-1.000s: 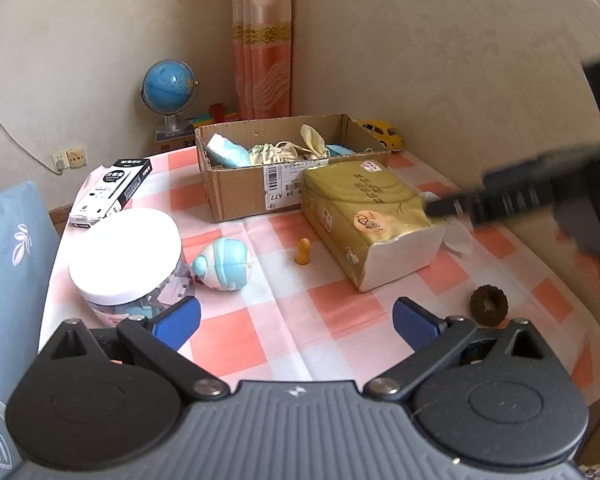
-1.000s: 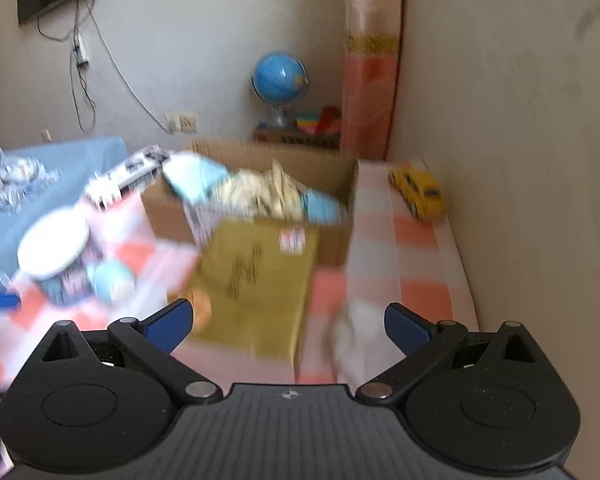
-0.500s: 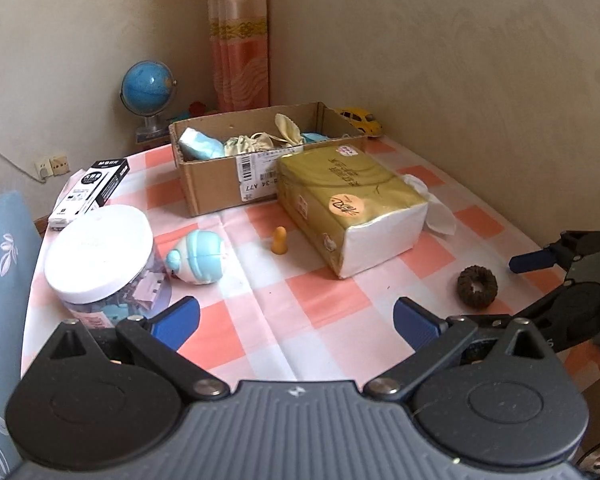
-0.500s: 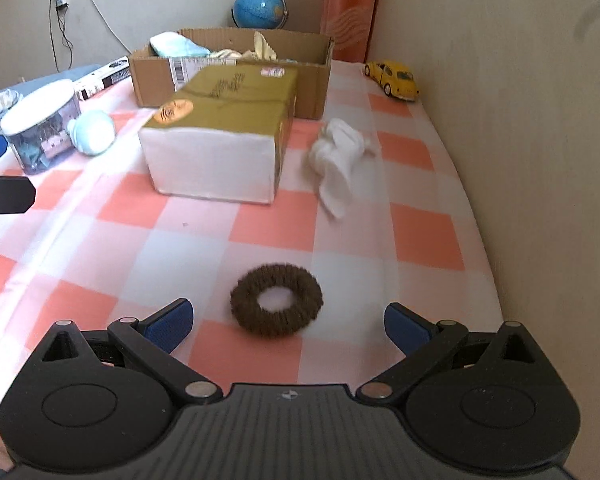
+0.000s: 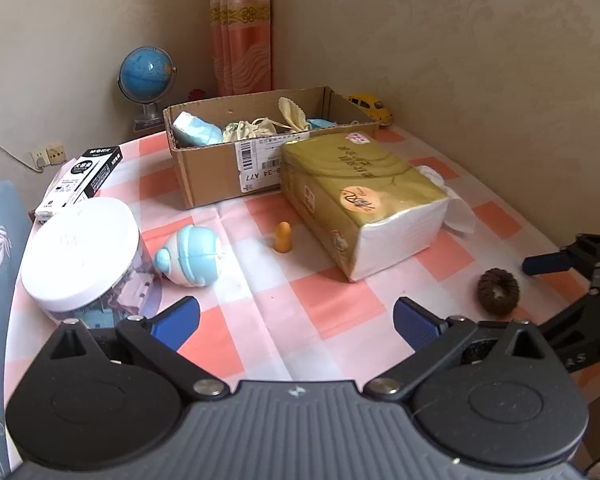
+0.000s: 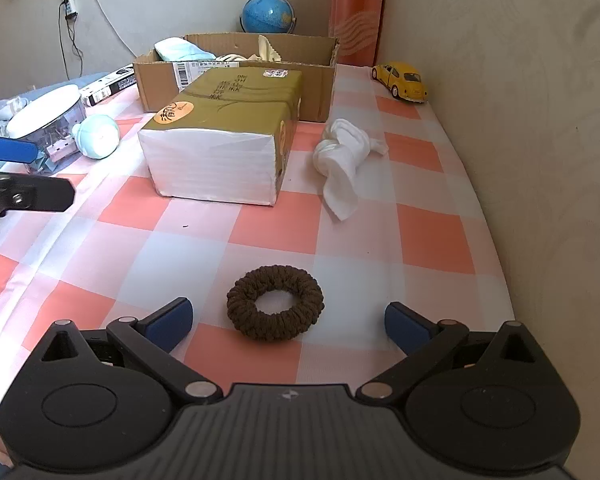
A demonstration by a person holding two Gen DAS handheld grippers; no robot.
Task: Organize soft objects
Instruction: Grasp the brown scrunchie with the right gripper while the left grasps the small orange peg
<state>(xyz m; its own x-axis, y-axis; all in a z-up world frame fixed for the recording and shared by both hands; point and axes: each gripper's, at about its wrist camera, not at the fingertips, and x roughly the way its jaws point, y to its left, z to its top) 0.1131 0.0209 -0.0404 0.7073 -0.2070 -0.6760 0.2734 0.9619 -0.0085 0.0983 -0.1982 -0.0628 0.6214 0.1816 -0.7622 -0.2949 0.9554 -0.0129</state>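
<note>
Checked pink-and-white cloth (image 6: 268,236) covers a table pushed into a beige corner. Nearest, the right gripper (image 6: 288,320) hangs low over the cloth with its jaws wide apart, and the brown scrunchie (image 6: 275,307) lies flat between the two blue tips, touching neither. The left gripper (image 5: 296,320) is held off to the side, also spread wide and empty, over bare cloth in front of the white-lidded jar (image 5: 80,250).

Further back lies a knotted white cloth (image 6: 344,160), just beside the tissue pack (image 6: 228,136), which sits against the cardboard box (image 6: 236,76). The box already holds several soft bits in pale blue and cream. Left of the pack are a blue-and-white toy (image 5: 192,256) and a small orange cap (image 5: 283,237); a yellow car (image 6: 400,82) stands near the wall, and a globe (image 6: 267,14) behind the box.

The step in hand looks like picking up the scrunchie for the box. Risks, as I judge them:
- The scrunchie is low and springy; tips closing too high could skate over it or pinch only one edge, so it flips out.
- Tips driven too low could snag the tablecloth and drag it, shifting everything on it.
- The tissue pack blocks the straight path to the box; a low carry could knock it or the white cloth.
</note>
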